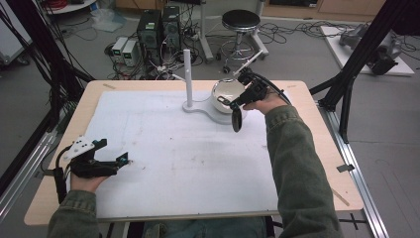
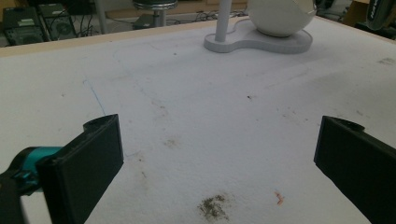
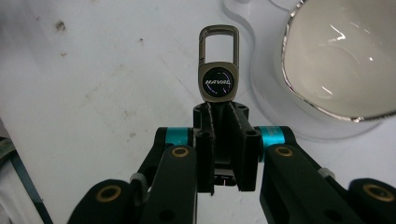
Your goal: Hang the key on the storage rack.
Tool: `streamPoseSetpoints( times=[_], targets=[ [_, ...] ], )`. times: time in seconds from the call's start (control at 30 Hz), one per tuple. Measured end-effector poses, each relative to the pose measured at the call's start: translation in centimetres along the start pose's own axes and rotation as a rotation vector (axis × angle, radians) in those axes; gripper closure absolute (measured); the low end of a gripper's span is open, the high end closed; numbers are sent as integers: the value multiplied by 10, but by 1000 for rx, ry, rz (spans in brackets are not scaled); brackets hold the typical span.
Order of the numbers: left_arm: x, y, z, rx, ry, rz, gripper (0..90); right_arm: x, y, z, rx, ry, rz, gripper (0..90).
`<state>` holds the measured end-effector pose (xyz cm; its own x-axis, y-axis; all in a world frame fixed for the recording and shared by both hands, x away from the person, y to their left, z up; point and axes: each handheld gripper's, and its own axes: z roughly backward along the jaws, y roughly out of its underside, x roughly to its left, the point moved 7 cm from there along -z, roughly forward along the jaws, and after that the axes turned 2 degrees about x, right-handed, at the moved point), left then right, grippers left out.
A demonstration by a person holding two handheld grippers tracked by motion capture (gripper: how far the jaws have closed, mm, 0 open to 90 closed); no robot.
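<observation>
The right gripper (image 3: 219,135) has its fingers closed tight on a black leather key fob with a metal carabiner clip and a round "HAVAL" badge (image 3: 218,70), held above the white mat (image 1: 173,148) on the wooden desk (image 1: 317,148), just beside the glossy white round bowl with a silver rim (image 3: 341,60). The bowl sits on a white stand with 1 upright post (image 1: 188,74). The left gripper (image 2: 219,154) rests low near the desk's near-left corner, its fingers spread wide and holding nothing.
</observation>
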<state>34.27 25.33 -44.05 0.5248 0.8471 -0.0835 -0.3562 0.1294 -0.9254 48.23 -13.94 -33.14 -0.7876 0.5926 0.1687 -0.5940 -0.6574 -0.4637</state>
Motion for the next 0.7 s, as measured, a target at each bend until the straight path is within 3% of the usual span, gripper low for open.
streamPoseSetpoints(
  times=[0.07,0.13,0.3,0.7],
  targets=[
    [0,0,0,0,1,0,18,2,-3,-1,-2,-5,-6,818],
    [-1,0,-1,0,3,0,18,6,-12,-2,8,8,20,817],
    [0,0,-1,0,3,-3,18,21,-33,-1,-16,-14,49,817],
    [0,-1,-1,-10,3,5,18,39,-72,6,-33,24,102,814]
  ],
)
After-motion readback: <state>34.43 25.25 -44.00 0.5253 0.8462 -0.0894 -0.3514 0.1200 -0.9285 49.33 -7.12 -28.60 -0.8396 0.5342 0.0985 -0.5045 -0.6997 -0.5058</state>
